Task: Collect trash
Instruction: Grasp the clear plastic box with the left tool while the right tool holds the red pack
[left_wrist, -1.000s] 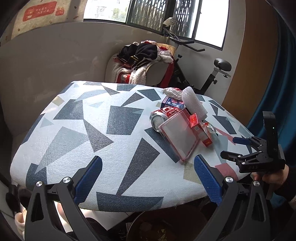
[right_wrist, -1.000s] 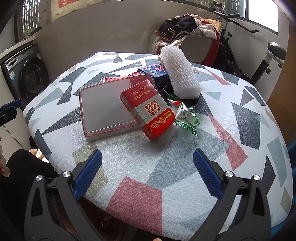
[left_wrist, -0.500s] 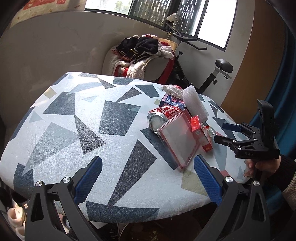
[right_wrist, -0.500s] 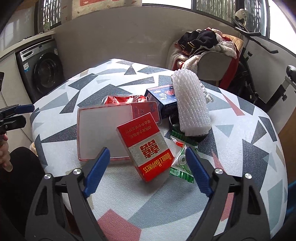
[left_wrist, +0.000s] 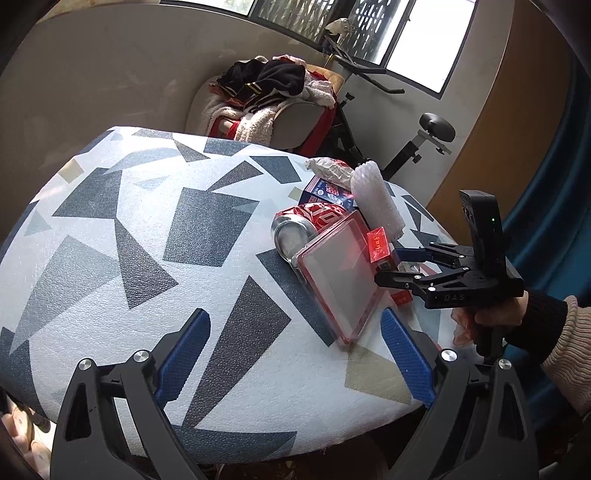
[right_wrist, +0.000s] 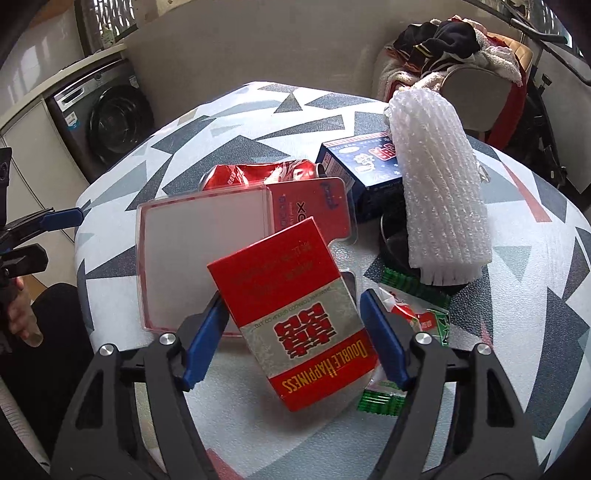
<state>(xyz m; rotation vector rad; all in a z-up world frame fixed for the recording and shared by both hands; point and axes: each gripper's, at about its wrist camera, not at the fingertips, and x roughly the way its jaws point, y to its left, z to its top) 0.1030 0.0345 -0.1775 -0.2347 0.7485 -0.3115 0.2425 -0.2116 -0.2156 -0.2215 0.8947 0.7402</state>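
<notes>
A pile of trash lies on the patterned table (left_wrist: 147, 258): a red cigarette box (right_wrist: 280, 273), a clear plastic package with a red rim (right_wrist: 199, 254), a crushed red can (right_wrist: 255, 173), a blue box (right_wrist: 362, 162), a white foam sleeve (right_wrist: 439, 184) and a green wrapper (right_wrist: 424, 317). My right gripper (right_wrist: 291, 295) straddles the cigarette box. Its jaws are closing, with a thin gap still showing at the right pad. My left gripper (left_wrist: 293, 314) hovers over the table's near edge, its wide jaws closing slightly on nothing, with the clear package (left_wrist: 338, 280) just ahead to the right.
A chair heaped with clothes (left_wrist: 273, 92) and an exercise bike (left_wrist: 406, 147) stand behind the table. A washing machine (right_wrist: 110, 118) sits at the far left. A blue curtain (left_wrist: 546, 221) hangs on the right. A hand in a dark cuff (left_wrist: 517, 314) holds the right gripper.
The right gripper came forward over the pile and its jaws narrowed around the red cigarette box. The left gripper moved in over the table toward the trash.
</notes>
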